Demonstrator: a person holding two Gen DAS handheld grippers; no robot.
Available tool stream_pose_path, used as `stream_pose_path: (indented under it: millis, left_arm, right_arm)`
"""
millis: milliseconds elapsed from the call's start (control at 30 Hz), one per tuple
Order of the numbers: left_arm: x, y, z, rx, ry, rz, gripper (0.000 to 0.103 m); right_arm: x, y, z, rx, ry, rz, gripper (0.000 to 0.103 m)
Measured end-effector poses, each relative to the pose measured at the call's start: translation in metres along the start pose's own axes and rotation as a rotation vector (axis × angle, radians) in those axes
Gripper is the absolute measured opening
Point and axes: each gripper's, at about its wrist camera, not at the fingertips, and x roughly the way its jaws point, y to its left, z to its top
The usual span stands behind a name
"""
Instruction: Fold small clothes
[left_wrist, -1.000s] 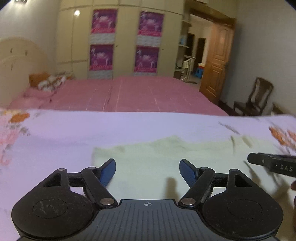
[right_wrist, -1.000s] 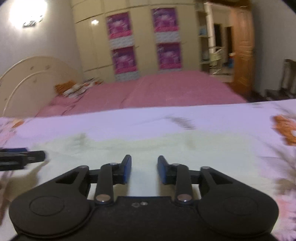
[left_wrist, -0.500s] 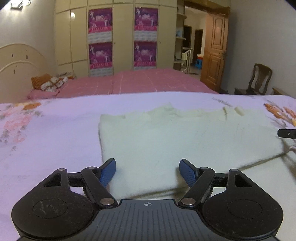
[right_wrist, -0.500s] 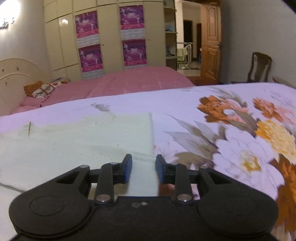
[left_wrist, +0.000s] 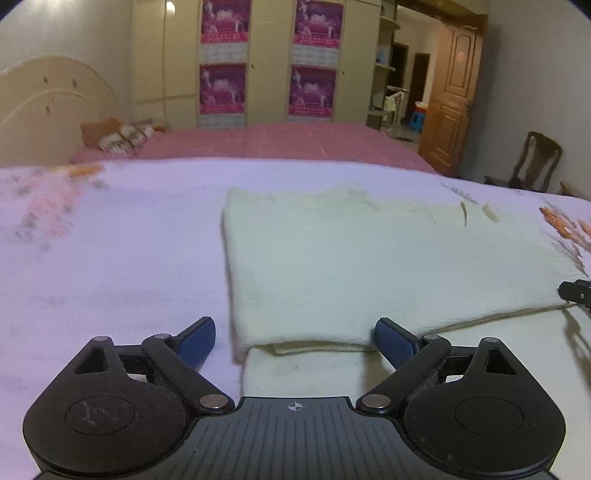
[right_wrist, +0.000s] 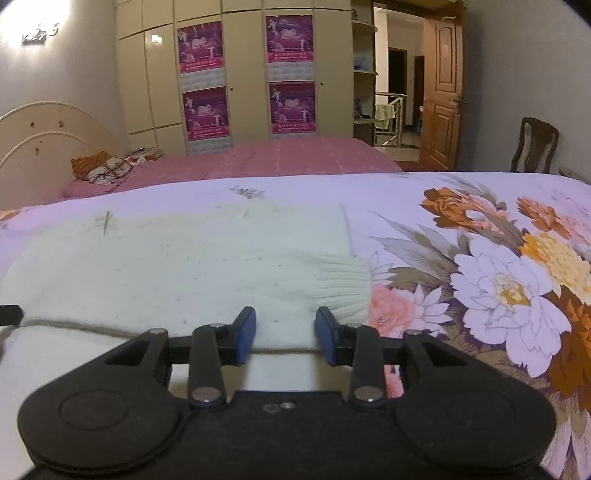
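Observation:
A pale cream knitted garment (left_wrist: 369, 266) lies folded on the lavender floral bedsheet (left_wrist: 122, 258), its upper layer ending in a fold line near me. My left gripper (left_wrist: 295, 341) hovers at the garment's near left corner. Its jaws are opening wide, with the folded edge lying between the blue pads (left_wrist: 199, 341), which do not press on it. My right gripper (right_wrist: 286, 334) stands open over the garment (right_wrist: 184, 266) near the ribbed end (right_wrist: 340, 284), pads apart above the cloth. Each view catches the other gripper's tip at its edge: the right one (left_wrist: 576, 291), the left one (right_wrist: 9, 314).
Big orange and white flowers (right_wrist: 509, 288) are printed on the sheet right of the garment. Beyond lie a pink bed (left_wrist: 295, 144) with a cream headboard (left_wrist: 44, 110) and pillows, a wardrobe with purple posters (right_wrist: 243, 85), a wooden door (left_wrist: 450, 103) and a chair (right_wrist: 535, 144).
Both grippers have drawn back toward the garment's near edge, the left toward its left corner and the right toward its ribbed right end. The left jaws have spread wider.

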Motion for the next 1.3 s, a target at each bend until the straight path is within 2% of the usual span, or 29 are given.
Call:
stream_pose_path:
  millis: [67, 167, 233, 300, 367, 433, 533, 600, 833, 967, 1033, 1167, 1300]
  left_arm:
    - [-0.017, -0.013, 0.004, 0.014, -0.073, -0.026, 0.093]
    - [-0.021, -0.038, 0.007, 0.044, -0.120, -0.105, 0.093]
    - [-0.009, -0.048, 0.005, 0.069, -0.070, -0.138, 0.093]
    - [0.010, -0.050, -0.002, 0.076, 0.013, -0.113, 0.093]
    - [0.010, -0.049, -0.006, 0.117, 0.002, -0.090, 0.093]
    - [0.008, -0.045, -0.008, 0.125, 0.003, -0.074, 0.093]
    - [0.008, -0.040, -0.008, 0.115, 0.004, -0.078, 0.093]
    - [0.010, -0.045, -0.009, 0.128, 0.004, -0.066, 0.093]
    - [0.006, -0.044, -0.011, 0.145, 0.002, -0.067, 0.093]
    - [-0.003, -0.047, -0.013, 0.163, 0.002, -0.042, 0.093]
    - [-0.011, -0.047, -0.015, 0.147, -0.001, -0.039, 0.093]
    - [-0.046, -0.043, -0.032, 0.140, -0.028, -0.021, 0.093]
    - [-0.087, -0.038, -0.054, 0.135, -0.021, 0.005, 0.093]
  right_arm:
    - [-0.010, 0.015, 0.004, -0.022, -0.030, -0.007, 0.039]
    - [-0.019, 0.043, 0.007, -0.024, -0.062, 0.110, 0.038]
    - [-0.013, 0.061, 0.007, -0.026, -0.038, 0.165, 0.037]
    - [-0.004, 0.075, 0.003, -0.028, -0.008, 0.189, 0.037]
    - [0.002, 0.080, -0.003, -0.051, 0.012, 0.168, 0.037]
    - [-0.001, 0.073, -0.004, -0.043, 0.006, 0.143, 0.037]
    - [-0.002, 0.042, -0.006, 0.022, 0.009, 0.038, 0.036]
    - [-0.002, 0.023, -0.007, 0.092, 0.018, 0.041, 0.036]
    - [0.000, 0.035, -0.008, -0.009, 0.024, 0.019, 0.046]
    - [-0.009, 0.029, -0.007, 0.023, 0.038, 0.026, 0.046]
    - [-0.022, 0.023, -0.010, 0.035, 0.017, 0.039, 0.045]
    - [-0.051, 0.003, -0.020, 0.051, -0.004, 0.086, 0.043]
    - [-0.086, -0.019, -0.036, 0.072, -0.003, 0.123, 0.042]
